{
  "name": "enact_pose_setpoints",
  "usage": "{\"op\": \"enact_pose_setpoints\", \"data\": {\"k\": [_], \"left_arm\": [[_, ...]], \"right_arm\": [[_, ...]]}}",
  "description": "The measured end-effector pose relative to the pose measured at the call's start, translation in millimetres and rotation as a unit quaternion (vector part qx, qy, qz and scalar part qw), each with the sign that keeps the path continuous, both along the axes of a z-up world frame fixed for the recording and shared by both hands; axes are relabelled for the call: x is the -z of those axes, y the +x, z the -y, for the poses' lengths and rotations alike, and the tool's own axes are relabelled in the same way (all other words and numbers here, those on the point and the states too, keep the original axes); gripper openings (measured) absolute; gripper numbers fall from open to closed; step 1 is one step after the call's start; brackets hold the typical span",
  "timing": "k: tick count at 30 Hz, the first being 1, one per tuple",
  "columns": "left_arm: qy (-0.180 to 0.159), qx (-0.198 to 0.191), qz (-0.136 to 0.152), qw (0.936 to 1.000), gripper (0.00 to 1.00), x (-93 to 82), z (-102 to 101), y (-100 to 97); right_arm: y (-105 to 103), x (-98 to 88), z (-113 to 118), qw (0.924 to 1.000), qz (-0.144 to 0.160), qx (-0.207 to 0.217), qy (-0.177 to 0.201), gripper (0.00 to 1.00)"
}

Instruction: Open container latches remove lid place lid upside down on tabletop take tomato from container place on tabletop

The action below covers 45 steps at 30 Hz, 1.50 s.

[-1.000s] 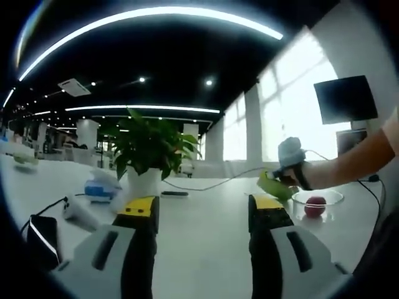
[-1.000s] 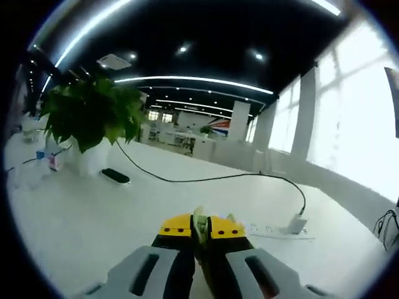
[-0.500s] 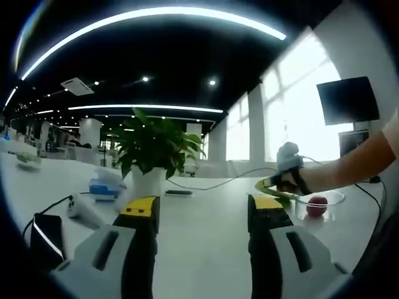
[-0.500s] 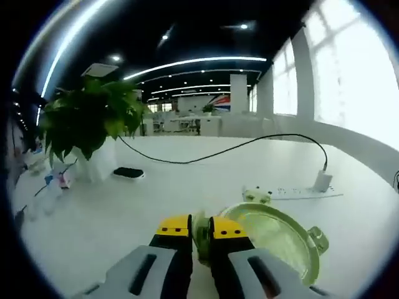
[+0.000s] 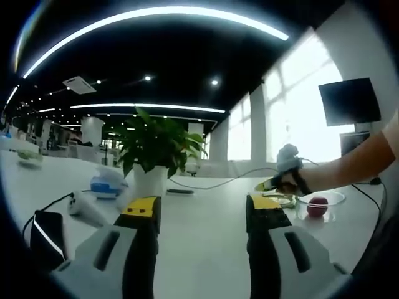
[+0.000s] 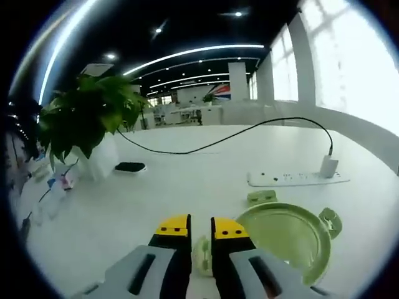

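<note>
Right gripper view: the right gripper (image 6: 200, 229) is sitting low over the white table (image 6: 156, 199), its yellow-tipped jaws standing slightly apart. A latch tab of the green lid (image 6: 283, 235) is lying in the gap between them; whether the jaws are pinching it or have let go, I cannot tell. The lid is lying flat on the table just right of the jaws, hollow side showing, with other tabs sticking out at its rim. Beyond it, a white power strip (image 6: 296, 179) is lying on the table with a plug (image 6: 326, 166) and a black cable (image 6: 206, 146) running off to the left. Farther left, a black flat object (image 6: 129, 167) is lying near a potted plant (image 6: 87, 121).

Left gripper view: the left gripper (image 5: 199, 215) is hovering above the table with jaws wide apart, holding nothing. To its left, a black device (image 5: 43, 235) and a white handle (image 5: 87, 210) are lying on the table. To the right, a person's hand (image 5: 288, 177) is holding the right gripper down at the lid's edge. Just beside it, the clear container (image 5: 319, 204) is standing open, with the red tomato (image 5: 317, 206) sitting inside. Farther back, the plant is standing in its white pot, a blue-and-white box (image 5: 103, 185) left of it. A dark monitor (image 5: 349, 103) is showing at far right.
</note>
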<state>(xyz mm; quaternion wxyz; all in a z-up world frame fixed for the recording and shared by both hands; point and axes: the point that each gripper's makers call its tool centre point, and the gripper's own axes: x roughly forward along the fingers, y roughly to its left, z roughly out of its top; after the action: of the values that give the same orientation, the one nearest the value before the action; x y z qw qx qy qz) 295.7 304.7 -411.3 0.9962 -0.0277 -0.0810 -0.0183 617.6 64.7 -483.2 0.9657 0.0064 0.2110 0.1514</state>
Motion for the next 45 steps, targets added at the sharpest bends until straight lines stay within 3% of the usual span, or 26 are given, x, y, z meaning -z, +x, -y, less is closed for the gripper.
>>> {"op": "enact_pose_setpoints", "data": {"k": [14, 22, 31, 45], "left_arm": [[-0.001, 0.002, -0.001, 1.0000, 0.53, 1.1, 3, 3.7], [0.003, -0.001, -0.007, 1.0000, 0.56, 0.2, 9, 8.7], [0.021, 0.007, -0.006, 0.9997, 0.56, -7.3, 27, 16.5], [0.031, 0.019, -0.003, 0.9993, 0.56, -14.7, 46, 24.7]], "right_arm": [[-12, -25.1, -1, 0.9995, 0.026, -0.018, 0.006, 0.11], [-12, -56.5, 12, 0.9973, 0.067, -0.027, -0.010, 0.14], [-16, -96.5, 42, 0.9943, 0.101, -0.033, -0.003, 0.18], [-24, -147.7, 118, 0.9894, 0.142, -0.029, 0.011, 0.20]]}}
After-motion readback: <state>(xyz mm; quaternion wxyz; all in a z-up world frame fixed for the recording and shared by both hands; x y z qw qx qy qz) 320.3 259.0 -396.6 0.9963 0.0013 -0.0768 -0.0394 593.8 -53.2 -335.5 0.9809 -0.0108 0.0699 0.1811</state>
